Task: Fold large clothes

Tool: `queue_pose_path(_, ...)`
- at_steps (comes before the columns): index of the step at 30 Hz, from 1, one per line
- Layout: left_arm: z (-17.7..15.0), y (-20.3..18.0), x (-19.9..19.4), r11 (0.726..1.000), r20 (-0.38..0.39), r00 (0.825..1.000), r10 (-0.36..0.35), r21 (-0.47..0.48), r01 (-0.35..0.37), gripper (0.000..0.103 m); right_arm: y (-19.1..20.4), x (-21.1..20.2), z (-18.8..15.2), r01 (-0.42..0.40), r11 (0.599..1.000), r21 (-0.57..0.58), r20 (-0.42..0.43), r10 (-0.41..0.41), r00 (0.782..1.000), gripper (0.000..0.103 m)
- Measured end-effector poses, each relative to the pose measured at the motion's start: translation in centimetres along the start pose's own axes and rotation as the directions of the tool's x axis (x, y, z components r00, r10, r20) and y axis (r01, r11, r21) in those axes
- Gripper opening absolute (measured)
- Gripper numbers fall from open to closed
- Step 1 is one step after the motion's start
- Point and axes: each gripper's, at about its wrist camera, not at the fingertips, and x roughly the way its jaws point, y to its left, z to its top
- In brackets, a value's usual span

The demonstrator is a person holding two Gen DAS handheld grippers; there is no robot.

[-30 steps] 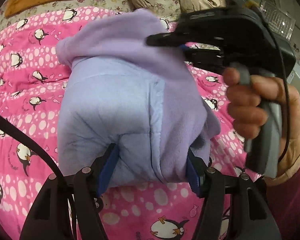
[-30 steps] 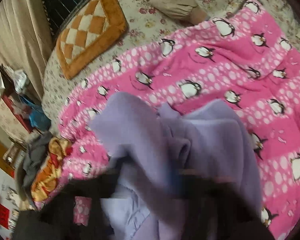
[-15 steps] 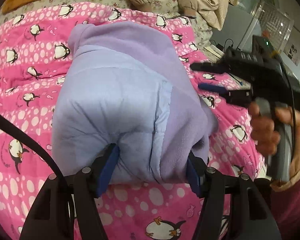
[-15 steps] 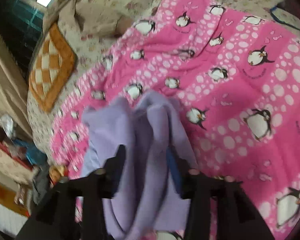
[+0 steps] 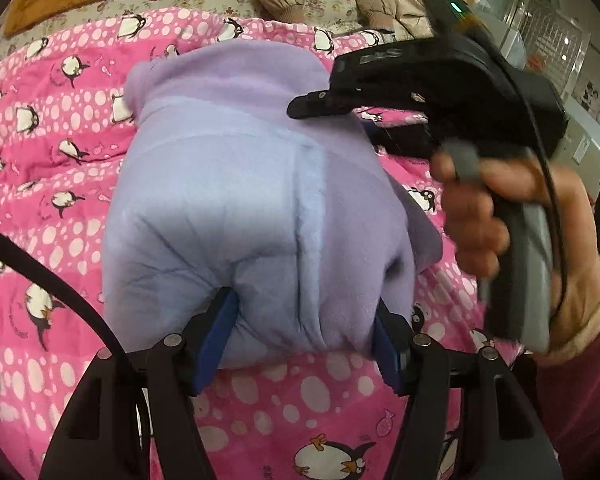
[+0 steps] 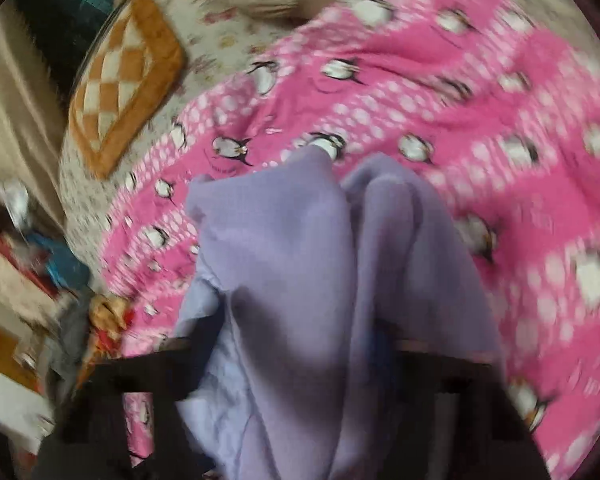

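The bulky lilac fleece garment with its quilted pale lining (image 5: 236, 200) lies bundled mid-bed on the pink penguin-print quilt (image 5: 52, 128). The left gripper (image 5: 300, 332) has its fingers clamped on the near fold; the right gripper (image 6: 300, 344) is closing its fingers around soft fleece layers. Best gather every thick layer squarely before lifting.

Lilac fleece garment (image 5: 236, 184), bundled into thick rounded fold, paler quilted lining outward on near face with vertical seam right of centre. Lies on pink penguin-print quilt (image 5: 60, 168) on bed. Fuzzy outer layer wraps over top toward 12 o'clock; loose flap at 3 o'clock. Near edge creased, bunched.
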Motion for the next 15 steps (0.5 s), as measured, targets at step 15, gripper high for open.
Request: queue_pose_path(15, 6.1, 2.8, -0.5, 0.987, 0.04, 0.986, 0.163, 0.009, -0.163, 0.033, -8.8, -0.1, 1.4, -0.057, 0.988, 0.146, 0.027, 0.054, 0.998, 0.036)
